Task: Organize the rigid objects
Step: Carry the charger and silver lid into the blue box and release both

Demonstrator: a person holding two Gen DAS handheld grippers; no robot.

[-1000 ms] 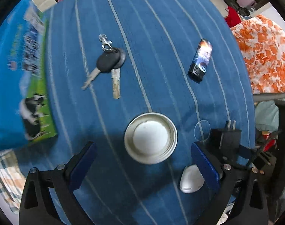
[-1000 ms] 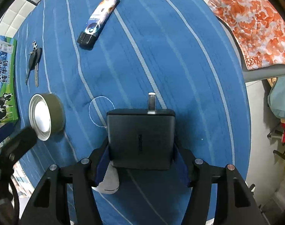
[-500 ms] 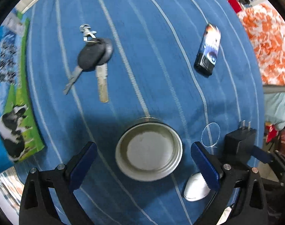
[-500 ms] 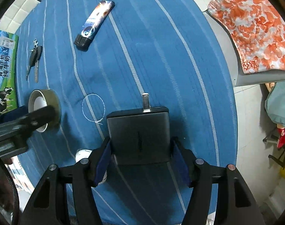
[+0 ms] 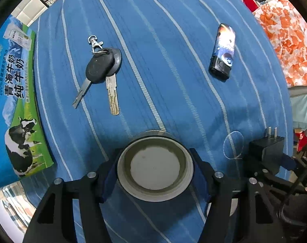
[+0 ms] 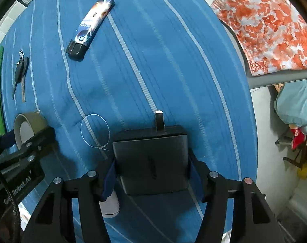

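Note:
A round roll of tape (image 5: 155, 174) with an olive rim and a pale core lies on the blue striped tablecloth (image 5: 173, 40). My left gripper (image 5: 154, 162) points down over it. Its jaws are closing, and the blue pads (image 5: 110, 174) touch the roll's rim on both sides. The roll (image 6: 25, 125) and the left gripper (image 6: 28, 141) also show at the left of the right wrist view. My right gripper (image 6: 151, 162) is shut on a black plug-in charger (image 6: 151, 147) just above the cloth, prongs pointing away. That charger (image 5: 266, 149) sits at the right of the left wrist view.
A bunch of keys (image 5: 103, 70) and a black lighter (image 5: 223, 52) lie farther back. A thin thread loop (image 6: 94, 131) sits between the grippers, a small white object (image 6: 111, 206) under the right one. A milk carton (image 5: 14, 101) lies left; an orange floral cloth (image 6: 270, 26) lies past the table's right edge.
The left gripper's wide jaws came down around the tape roll and closed in until the pads met its rim. The right gripper has kept its hold on the charger.

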